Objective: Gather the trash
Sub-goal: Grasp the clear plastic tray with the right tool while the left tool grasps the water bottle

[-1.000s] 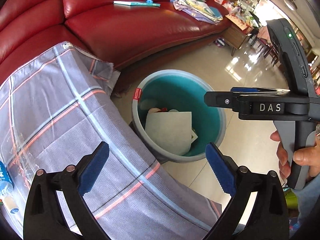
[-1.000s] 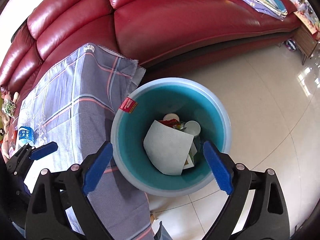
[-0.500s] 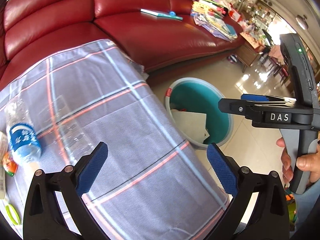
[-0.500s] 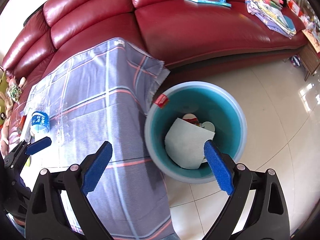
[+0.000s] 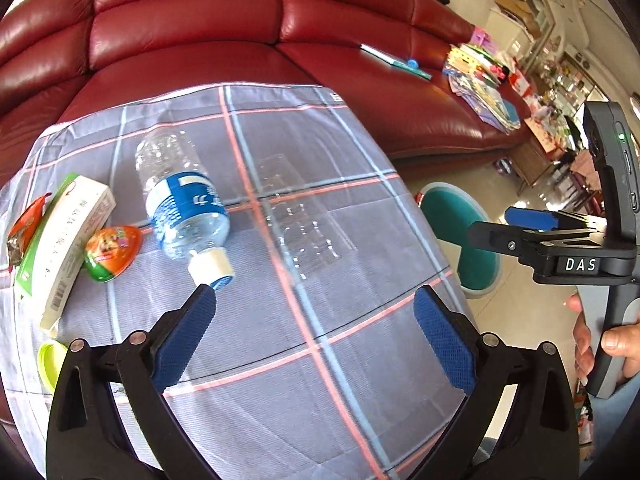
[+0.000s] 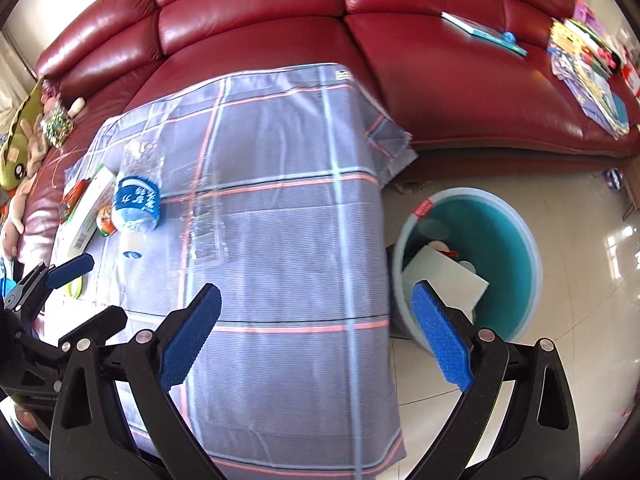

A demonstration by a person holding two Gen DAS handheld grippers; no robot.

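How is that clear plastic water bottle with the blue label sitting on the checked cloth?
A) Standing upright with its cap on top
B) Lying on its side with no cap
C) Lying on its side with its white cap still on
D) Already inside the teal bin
C: the clear plastic water bottle with the blue label lies flat on the checked cloth, its white cap still fitted and pointing toward the open left gripper.

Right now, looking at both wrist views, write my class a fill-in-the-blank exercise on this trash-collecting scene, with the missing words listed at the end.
1. The bottle lies on its side on the checked ____.
2. The bottle's label is white and ____.
3. The bin stands on the floor in front of the red ____.
4. The left gripper and right gripper are both ____.

Missing words: cloth; blue; sofa; open
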